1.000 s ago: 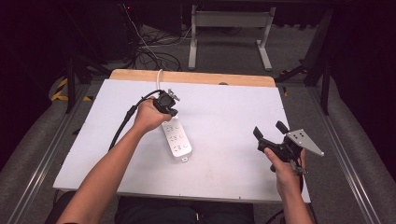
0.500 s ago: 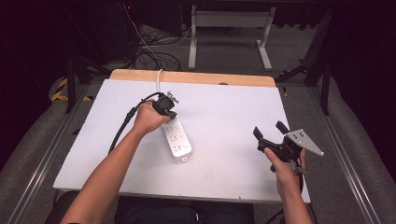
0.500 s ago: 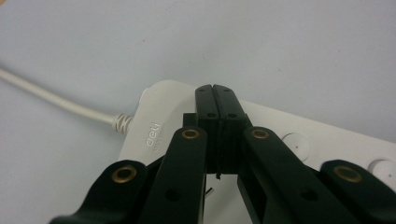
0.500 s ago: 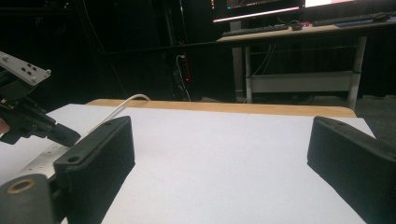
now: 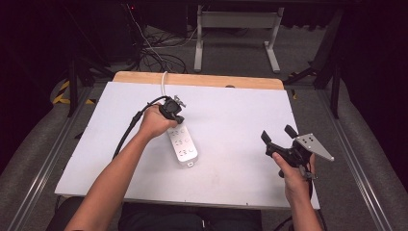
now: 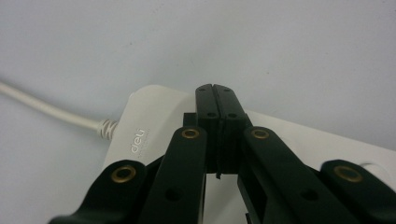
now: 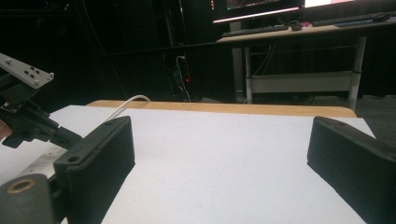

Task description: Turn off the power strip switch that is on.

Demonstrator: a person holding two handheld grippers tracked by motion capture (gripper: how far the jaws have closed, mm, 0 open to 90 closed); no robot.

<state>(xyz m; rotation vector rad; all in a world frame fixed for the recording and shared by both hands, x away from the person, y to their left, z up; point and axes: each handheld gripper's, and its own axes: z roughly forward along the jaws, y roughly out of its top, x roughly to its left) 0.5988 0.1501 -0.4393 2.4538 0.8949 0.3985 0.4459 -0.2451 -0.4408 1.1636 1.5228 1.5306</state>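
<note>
Centrally, a white power strip (image 5: 182, 146) lies flat on the table (image 5: 231, 115), its cord (image 5: 164, 83) running to the far edge. The left hand-held gripper (image 5: 175, 114) sits clenched, jaws pressed together, over the strip's far end. Near the right edge, the right hand-held gripper (image 5: 279, 136) hovers released, jaws wide apart.

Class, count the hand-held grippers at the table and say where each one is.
2: the left hand-held gripper presses on the cord end of the white power strip; the right hand-held gripper is raised near the table's right edge.
</note>
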